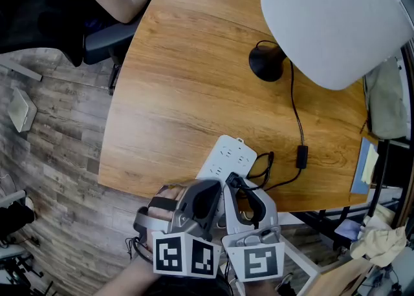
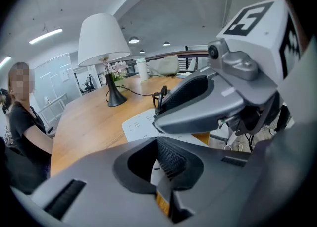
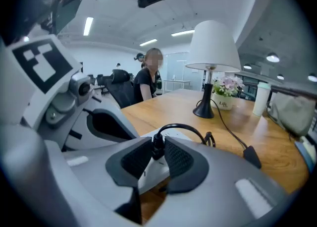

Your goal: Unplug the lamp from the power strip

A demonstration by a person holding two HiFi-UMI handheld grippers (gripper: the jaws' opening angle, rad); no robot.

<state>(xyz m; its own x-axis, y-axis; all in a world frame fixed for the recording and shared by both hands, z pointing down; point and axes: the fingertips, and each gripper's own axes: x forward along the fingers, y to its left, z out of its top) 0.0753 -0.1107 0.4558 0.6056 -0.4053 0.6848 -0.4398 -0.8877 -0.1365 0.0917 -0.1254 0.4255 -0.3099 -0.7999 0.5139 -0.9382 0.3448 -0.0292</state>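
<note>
I see two grippers, both at the near end of the one power strip [image 1: 228, 157], which lies on the wooden table [image 1: 174, 94] close to its front edge. My right gripper [image 3: 158, 152] is pinching the single black plug [image 3: 157, 146]. Both ribbed pads press its sides, and the plug stands upright in the strip's near end. It is the only plug I can find in the strip.

My left gripper [image 2: 151, 166] sits just beside the right one, on the strip's left near corner. Its two pads stand apart with nothing pinched, and through the gap I see white strip and a sliver of wood.

One black cord [image 1: 296, 110] leaves the plug and bunches into a small loop just right of the strip. It then passes through one inline switch [image 1: 301, 155], also to the strip's right. From there it runs away across the table to the one lamp [image 1: 330, 17]. The lamp has a white shade and a black base and stands well beyond the strip's far end.

One small pot of flowers [image 3: 225, 92] sits just beside the lamp base. One person [image 3: 148, 80] in dark clothes is seated at the table's far-left edge, well apart from the strip.
</note>
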